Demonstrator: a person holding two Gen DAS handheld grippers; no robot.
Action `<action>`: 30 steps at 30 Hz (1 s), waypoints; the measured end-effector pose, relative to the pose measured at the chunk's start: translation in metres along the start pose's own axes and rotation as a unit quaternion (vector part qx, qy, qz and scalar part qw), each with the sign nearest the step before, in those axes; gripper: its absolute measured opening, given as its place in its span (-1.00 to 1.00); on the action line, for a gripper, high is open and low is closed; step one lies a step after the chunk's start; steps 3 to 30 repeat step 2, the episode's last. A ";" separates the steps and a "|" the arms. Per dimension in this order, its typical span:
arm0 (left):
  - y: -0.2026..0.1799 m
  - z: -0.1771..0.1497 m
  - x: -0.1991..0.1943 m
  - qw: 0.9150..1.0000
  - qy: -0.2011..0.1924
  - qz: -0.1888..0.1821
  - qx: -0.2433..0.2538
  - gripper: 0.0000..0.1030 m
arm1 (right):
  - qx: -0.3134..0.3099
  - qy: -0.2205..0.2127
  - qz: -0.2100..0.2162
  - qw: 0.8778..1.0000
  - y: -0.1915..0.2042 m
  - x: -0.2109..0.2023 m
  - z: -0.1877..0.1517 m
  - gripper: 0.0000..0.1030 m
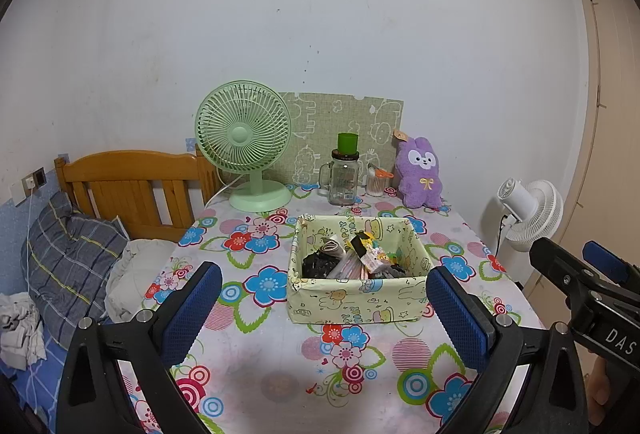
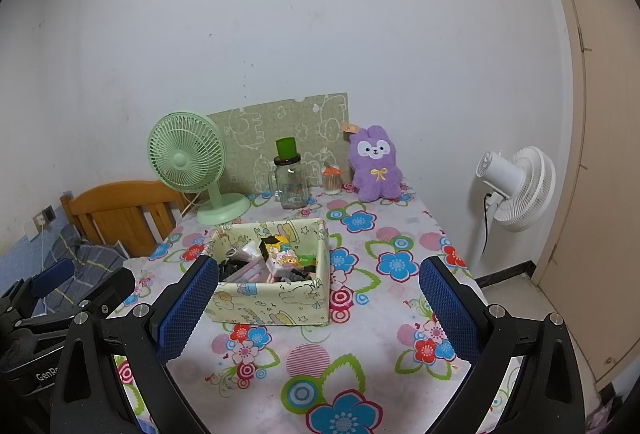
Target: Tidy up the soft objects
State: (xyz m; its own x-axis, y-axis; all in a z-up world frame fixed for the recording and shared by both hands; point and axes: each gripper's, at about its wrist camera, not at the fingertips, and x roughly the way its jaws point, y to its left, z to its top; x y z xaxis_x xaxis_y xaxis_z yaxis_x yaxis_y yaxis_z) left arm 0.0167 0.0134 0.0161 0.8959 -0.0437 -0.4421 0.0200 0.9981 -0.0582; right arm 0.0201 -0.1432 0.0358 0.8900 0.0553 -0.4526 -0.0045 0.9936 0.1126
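Hovering above the near part of a table covered with a flower-printed cloth (image 1: 276, 354), the left gripper (image 1: 324, 298) has its two blue-padded fingers spread wide with nothing between them. The right gripper (image 2: 319, 298) is held the same way, fingers wide apart and empty, beside the left one and at about the same height. A pale yellow fabric storage box with cartoon prints (image 1: 356, 302) sits near the middle of the table, ahead of both grippers. It holds a jumble of small items, among them dark crumpled material (image 1: 318, 264) at the left and a printed packet (image 1: 376, 258) near the centre; the rest cannot be told apart. A purple plush rabbit with a yellow bow (image 1: 418, 174) sits upright at the far right of the table, leaning near a green patterned board (image 1: 344, 130) propped against the wall. Just left of the rabbit stand a small clear container of cotton swabs (image 1: 376, 182) and a glass mug-jar with a green cup on top (image 1: 344, 174). A mint green desk fan (image 1: 248, 146) stands at the far left. A white fan (image 1: 528, 214) stands off the table's right side, and a wooden bed headboard (image 1: 132, 186) lies to the left.
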 end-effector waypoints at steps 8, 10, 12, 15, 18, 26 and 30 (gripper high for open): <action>0.001 -0.001 0.001 1.000 0.002 0.000 -0.001 0.99 | 0.000 0.000 0.000 1.000 0.000 0.000 0.000 0.97; 0.001 -0.001 0.001 1.000 0.002 0.000 -0.001 0.99 | 0.000 0.000 0.000 1.000 0.000 0.000 0.000 0.97; 0.001 -0.001 0.001 1.000 0.002 0.000 -0.001 0.99 | 0.000 0.000 0.000 1.000 0.000 0.000 0.000 0.97; 0.001 -0.001 0.001 1.000 0.002 0.000 -0.001 0.99 | 0.000 0.000 0.000 1.000 0.000 0.000 0.000 0.97; 0.001 -0.001 0.001 1.000 0.002 0.000 -0.001 0.99 | 0.000 0.000 0.000 1.000 0.000 0.000 0.000 0.97; 0.001 -0.001 0.001 1.000 0.002 0.000 -0.001 0.99 | 0.000 0.000 0.000 1.000 0.000 0.000 0.000 0.97; 0.001 -0.001 0.001 1.000 0.002 0.000 -0.001 0.99 | 0.000 0.000 0.000 1.000 0.000 0.000 0.000 0.97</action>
